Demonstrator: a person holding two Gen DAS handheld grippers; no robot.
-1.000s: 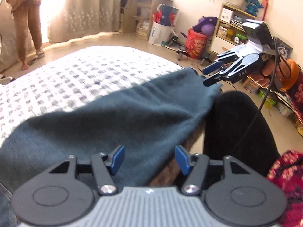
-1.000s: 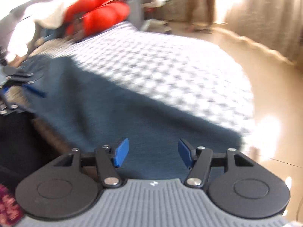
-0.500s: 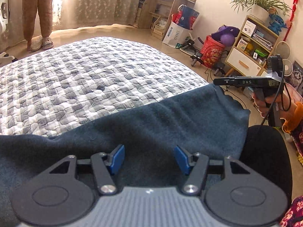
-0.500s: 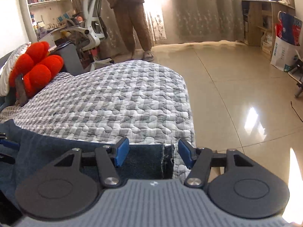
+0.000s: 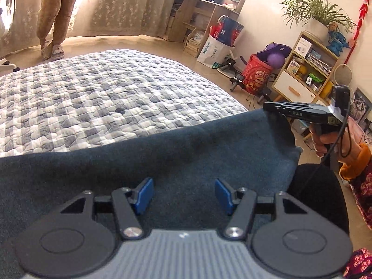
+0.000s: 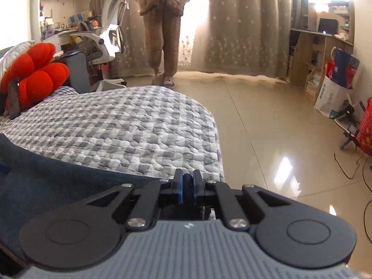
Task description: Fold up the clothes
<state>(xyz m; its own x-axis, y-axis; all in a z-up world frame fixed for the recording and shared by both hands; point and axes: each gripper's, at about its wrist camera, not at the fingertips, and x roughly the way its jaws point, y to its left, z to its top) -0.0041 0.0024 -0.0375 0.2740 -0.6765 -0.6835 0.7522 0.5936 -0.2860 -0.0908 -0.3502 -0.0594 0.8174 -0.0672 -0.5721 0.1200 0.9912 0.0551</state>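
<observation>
Now R gripper (image 6: 187, 187) pinches garment (image 5: 186, 158) corner

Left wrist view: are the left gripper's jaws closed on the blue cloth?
No, the left gripper has its jaws standing apart above the blue cloth.

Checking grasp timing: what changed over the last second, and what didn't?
The right gripper swung down to the dark blue cloth's corner at the bed's edge, and its jaws have just been closing; they now pinch that corner. The view steadied from blurred to sharp. The left gripper came lower over the cloth, jaws open as before, gripping nothing. The checked quilt and the cloth's spread look unchanged.
</observation>
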